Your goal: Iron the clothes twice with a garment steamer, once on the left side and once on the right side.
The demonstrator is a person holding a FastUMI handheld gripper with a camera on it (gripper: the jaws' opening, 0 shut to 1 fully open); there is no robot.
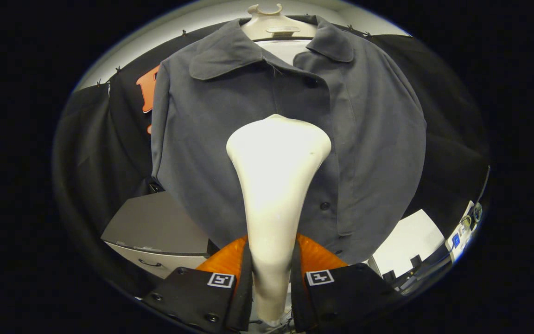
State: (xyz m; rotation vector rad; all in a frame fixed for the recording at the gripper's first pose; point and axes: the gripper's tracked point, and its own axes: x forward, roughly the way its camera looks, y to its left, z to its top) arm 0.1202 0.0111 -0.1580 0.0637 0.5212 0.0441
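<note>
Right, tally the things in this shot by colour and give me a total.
Grey: 2, the jacket on the hanger and the drawer cabinet beside it.
Cream-white: 2, the garment steamer that the gripper is shut on, and the hanger.
White: 1, the inner shirt at the collar.
Total: 5

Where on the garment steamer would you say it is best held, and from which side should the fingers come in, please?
By its narrow handle, as now: the gripper is shut on the garment steamer, one finger on each side of the slim lower neck. The body flares into a wide head near the grey jacket, too broad to pinch, so coming from behind the handle end suits it and leaves the head free to face the cloth.
</note>
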